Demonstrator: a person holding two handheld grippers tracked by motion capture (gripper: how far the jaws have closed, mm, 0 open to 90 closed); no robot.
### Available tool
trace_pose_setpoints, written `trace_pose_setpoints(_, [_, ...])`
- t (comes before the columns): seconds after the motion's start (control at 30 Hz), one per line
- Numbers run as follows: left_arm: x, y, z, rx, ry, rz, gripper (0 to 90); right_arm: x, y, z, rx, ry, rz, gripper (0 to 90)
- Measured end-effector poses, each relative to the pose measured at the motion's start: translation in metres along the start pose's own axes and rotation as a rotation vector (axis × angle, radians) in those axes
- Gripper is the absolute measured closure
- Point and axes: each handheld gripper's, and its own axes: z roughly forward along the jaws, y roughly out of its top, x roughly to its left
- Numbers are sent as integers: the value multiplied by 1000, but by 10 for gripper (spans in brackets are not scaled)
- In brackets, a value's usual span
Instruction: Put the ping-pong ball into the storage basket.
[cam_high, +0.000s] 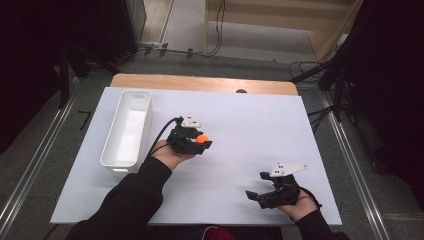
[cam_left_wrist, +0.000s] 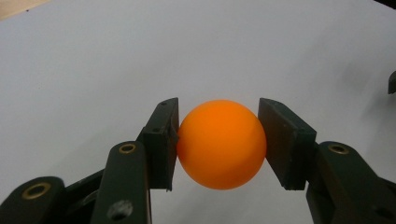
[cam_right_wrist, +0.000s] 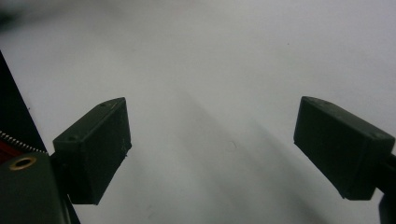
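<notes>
A small orange ball (cam_left_wrist: 220, 143) sits squeezed between the two black pads (cam_left_wrist: 161, 140) of my left gripper (cam_left_wrist: 219, 140), which is shut on it above the white table. From above, that gripper (cam_high: 200, 141) with the orange ball (cam_high: 202, 139) hovers just right of a white bin (cam_high: 126, 129). My right gripper (cam_high: 256, 187) rests low near the table's front right, jaws wide apart. In its own view my right gripper (cam_right_wrist: 215, 149) is open, with bare white surface between the fingers (cam_right_wrist: 93, 147).
The long white bin stands at the table's left side, with nothing visible inside it. The white table top (cam_high: 240, 125) spreads between the two hands. A wooden edge (cam_high: 200, 82) and floor cables (cam_high: 215, 47) lie beyond the far side.
</notes>
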Motion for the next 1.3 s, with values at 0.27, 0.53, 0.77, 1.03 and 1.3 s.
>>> trace_pose_setpoints(0.27, [3,3,-8,9,-2,-14,499,0,0,0,1,-2,0,97])
trace_pose_setpoints(0.53, [4,7,-15,12,2,-18,500,0,0,0,1,0,-1,98])
trace_pose_setpoints(0.77, [6,10,-21,17,1,-25,500,0,0,0,1,-2,1,98])
trace_pose_setpoints(1.03, [10,13,-30,19,2,-31,500,0,0,0,0,-4,0,97])
trace_pose_setpoints(1.3, [13,15,-36,17,8,-29,500,0,0,0,1,-3,-2,97])
